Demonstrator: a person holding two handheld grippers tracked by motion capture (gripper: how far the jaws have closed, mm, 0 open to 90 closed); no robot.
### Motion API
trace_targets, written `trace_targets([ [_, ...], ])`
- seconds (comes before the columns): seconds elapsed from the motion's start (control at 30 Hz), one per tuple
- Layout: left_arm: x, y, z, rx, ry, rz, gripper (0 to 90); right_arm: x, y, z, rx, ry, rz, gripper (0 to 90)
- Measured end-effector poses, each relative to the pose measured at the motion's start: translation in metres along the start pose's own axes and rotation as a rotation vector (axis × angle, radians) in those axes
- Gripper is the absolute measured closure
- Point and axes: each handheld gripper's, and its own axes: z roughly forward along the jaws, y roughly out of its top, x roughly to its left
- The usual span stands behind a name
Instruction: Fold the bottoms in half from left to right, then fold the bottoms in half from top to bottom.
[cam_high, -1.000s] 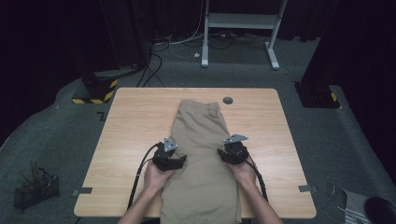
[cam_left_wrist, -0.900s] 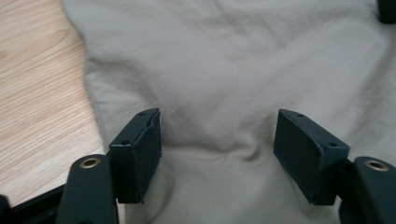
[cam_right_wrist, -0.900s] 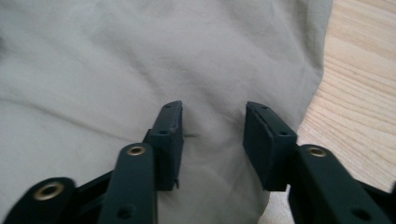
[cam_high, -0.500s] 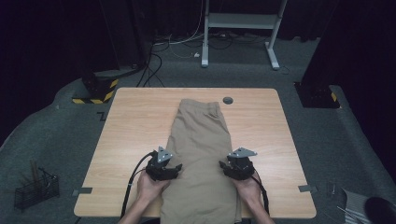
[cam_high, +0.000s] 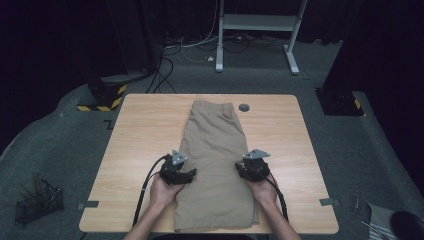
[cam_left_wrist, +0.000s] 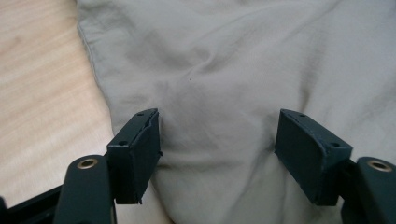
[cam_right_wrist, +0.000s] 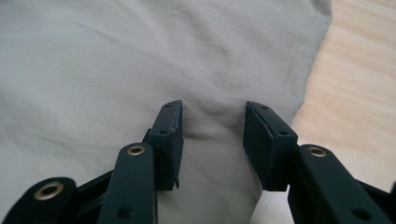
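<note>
High view: khaki shorts (cam_high: 216, 165) lie flat down the middle of the wooden table (cam_high: 140, 130), waistband at the top near the small grey cap (cam_high: 244, 107), leg hems at the bottom edge. Your left gripper (cam_high: 179, 173) sits on the shorts' left edge, lower centre-left of the frame; your right gripper (cam_high: 251, 167) is on the right edge, level with it. Left gripper view: jaws stand wide apart, having just opened a little, pads resting on the cloth (cam_left_wrist: 219, 84) just inside its edge, with a soft ridge between them but nothing pinched; bare wood at upper left. Right gripper view: jaws partly apart, straddling a small fold of cloth (cam_right_wrist: 140, 70) near its edge, not clamped; wood at the right. Looks like you're setting up a fold, at the grab stage. Next: close both on the side edges, confirm both layers are caught, then lift together and evenly so the shorts don't skew.
</note>
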Motion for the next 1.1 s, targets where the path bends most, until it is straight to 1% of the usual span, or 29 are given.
trace_targets([
  [0.03, 0.002, 0.002, 0.000, 0.005, 0.006, 0.000, 30.9, -0.002, 0.003, 0.002, 0.010, -0.005, 0.006, 56.5],
  [0.07, 0.002, 0.003, -0.003, -0.003, 0.007, -0.008, 31.0, -0.003, 0.005, 0.002, 0.017, -0.008, 0.019, 55.5],
  [0.13, -0.001, 0.001, -0.014, -0.039, 0.000, -0.009, 32.2, -0.002, 0.005, -0.006, -0.009, 0.017, 0.044, 54.9],
  [0.17, -0.003, -0.002, -0.021, -0.050, -0.020, -0.018, 32.5, 0.000, 0.003, -0.012, -0.030, 0.033, 0.053, 54.9],
  [0.2, -0.005, -0.005, -0.026, -0.051, -0.033, -0.021, 32.4, 0.004, 0.001, -0.019, -0.043, 0.050, 0.053, 54.8],
  [0.23, -0.008, -0.008, -0.030, -0.049, -0.042, -0.025, 32.1, 0.007, -0.001, -0.023, -0.045, 0.058, 0.044, 54.5],
  [0.27, -0.010, -0.012, -0.032, -0.046, -0.051, -0.027, 31.7, 0.011, -0.004, -0.026, -0.040, 0.066, 0.038, 54.2],
  [0.3, -0.013, -0.015, -0.033, -0.043, -0.056, -0.021, 31.5, 0.014, -0.006, -0.027, -0.034, 0.072, 0.031, 53.7],
  [0.33, -0.015, -0.019, -0.033, -0.035, -0.051, -0.009, 31.4, 0.016, -0.008, -0.027, -0.028, 0.074, 0.023, 53.2],
  [0.4, -0.017, -0.025, -0.028, -0.012, -0.037, 0.004, 31.3, 0.020, -0.012, -0.026, -0.017, 0.056, 0.008, 52.3],
  [0.43, -0.017, -0.026, -0.025, -0.007, -0.035, 0.000, 30.9, 0.020, -0.014, -0.024, -0.014, 0.053, 0.010, 51.7],
  [0.47, -0.017, -0.027, -0.024, -0.017, -0.032, -0.004, 30.0, 0.019, -0.016, -0.022, -0.002, 0.052, 0.020, 51.2],
  [0.5, -0.016, -0.025, -0.022, -0.016, -0.018, 0.001, 30.0, 0.018, -0.017, -0.020, 0.005, 0.051, 0.024, 50.7],
  [0.53, -0.016, -0.024, -0.020, -0.018, -0.008, 0.011, 29.3, 0.017, -0.017, -0.018, 0.000, 0.043, 0.020, 50.3],
  [0.57, -0.015, -0.022, -0.018, -0.022, -0.005, 0.007, 29.0, 0.016, -0.017, -0.017, -0.006, 0.033, 0.019, 50.4],
  [0.6, -0.013, -0.021, -0.015, -0.023, -0.008, -0.008, 28.9, 0.014, -0.017, -0.015, -0.011, 0.026, 0.019, 50.2],
  [0.63, -0.011, -0.018, -0.013, -0.022, -0.004, -0.008, 28.6, 0.011, -0.016, -0.014, -0.016, 0.025, 0.014, 50.1],
  [0.7, -0.007, -0.013, -0.009, -0.009, -0.001, -0.009, 27.8, 0.007, -0.013, -0.010, -0.019, 0.022, 0.019, 50.5],
  [0.87, 0.001, -0.001, 0.002, -0.001, 0.000, -0.020, 26.5, -0.002, -0.003, 0.000, -0.008, 0.014, 0.032, 49.7],
  [0.93, 0.003, -0.001, 0.002, 0.002, -0.004, -0.023, 27.2, -0.002, -0.001, 0.001, 0.000, 0.014, 0.036, 44.9],
  [1.0, 0.004, -0.002, -0.001, 0.007, -0.005, -0.042, 28.1, -0.001, -0.002, -0.003, 0.005, 0.017, 0.058, 42.3],
  [1.07, 0.004, -0.003, -0.006, 0.016, -0.011, -0.058, 28.6, -0.001, -0.006, -0.009, -0.004, 0.030, 0.085, 40.7],
  [1.1, 0.005, -0.003, -0.009, 0.016, -0.010, -0.058, 28.8, -0.001, -0.008, -0.012, -0.008, 0.033, 0.093, 40.0],
])
